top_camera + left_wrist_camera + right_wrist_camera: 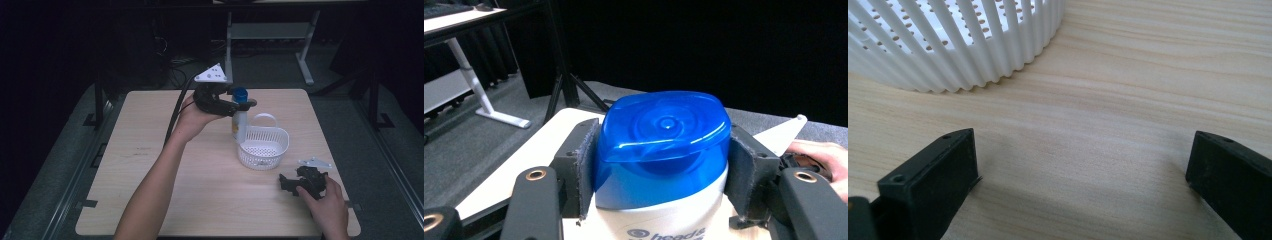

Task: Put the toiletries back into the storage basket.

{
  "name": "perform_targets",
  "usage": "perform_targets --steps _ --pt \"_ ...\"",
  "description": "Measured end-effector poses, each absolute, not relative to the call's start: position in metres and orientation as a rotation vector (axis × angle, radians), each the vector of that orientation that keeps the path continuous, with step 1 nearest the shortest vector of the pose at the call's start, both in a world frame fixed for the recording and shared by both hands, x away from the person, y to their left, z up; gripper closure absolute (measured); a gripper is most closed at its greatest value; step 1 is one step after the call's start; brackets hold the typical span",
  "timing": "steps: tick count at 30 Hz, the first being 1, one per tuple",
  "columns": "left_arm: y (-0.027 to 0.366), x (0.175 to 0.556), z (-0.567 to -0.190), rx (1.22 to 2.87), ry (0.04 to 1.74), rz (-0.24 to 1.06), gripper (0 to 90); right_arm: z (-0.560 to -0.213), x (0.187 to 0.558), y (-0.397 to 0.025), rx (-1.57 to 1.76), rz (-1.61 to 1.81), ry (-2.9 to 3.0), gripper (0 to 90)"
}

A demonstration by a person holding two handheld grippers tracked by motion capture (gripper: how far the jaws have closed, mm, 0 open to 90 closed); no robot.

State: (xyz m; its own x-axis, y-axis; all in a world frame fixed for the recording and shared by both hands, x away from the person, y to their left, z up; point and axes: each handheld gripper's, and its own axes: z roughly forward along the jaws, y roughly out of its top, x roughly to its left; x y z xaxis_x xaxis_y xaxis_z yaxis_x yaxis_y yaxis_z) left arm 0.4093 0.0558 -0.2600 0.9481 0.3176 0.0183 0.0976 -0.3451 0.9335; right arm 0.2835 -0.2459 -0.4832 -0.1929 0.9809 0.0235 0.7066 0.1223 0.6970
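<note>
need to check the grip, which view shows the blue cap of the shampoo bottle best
The left gripper view: the blue cap sits close up, clamped between the left hand-held gripper pads. The high view shows it small and far off, beside the white basket. The right gripper view looks at basket and table instead.

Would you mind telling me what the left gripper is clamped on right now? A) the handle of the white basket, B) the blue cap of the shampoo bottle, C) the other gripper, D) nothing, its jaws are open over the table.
B: in the left gripper view, the left gripper's padded jaws press both sides of the blue cap on the shampoo bottle, which stands beside the white basket.
</note>
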Motion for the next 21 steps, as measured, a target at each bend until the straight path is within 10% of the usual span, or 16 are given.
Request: perform_targets --steps 21 --pt "0.032 0.415 -0.288 1.919 0.276 0.215 38.9 -0.483 0.283 -0.246 1.631 0.82 1.959 0.0"
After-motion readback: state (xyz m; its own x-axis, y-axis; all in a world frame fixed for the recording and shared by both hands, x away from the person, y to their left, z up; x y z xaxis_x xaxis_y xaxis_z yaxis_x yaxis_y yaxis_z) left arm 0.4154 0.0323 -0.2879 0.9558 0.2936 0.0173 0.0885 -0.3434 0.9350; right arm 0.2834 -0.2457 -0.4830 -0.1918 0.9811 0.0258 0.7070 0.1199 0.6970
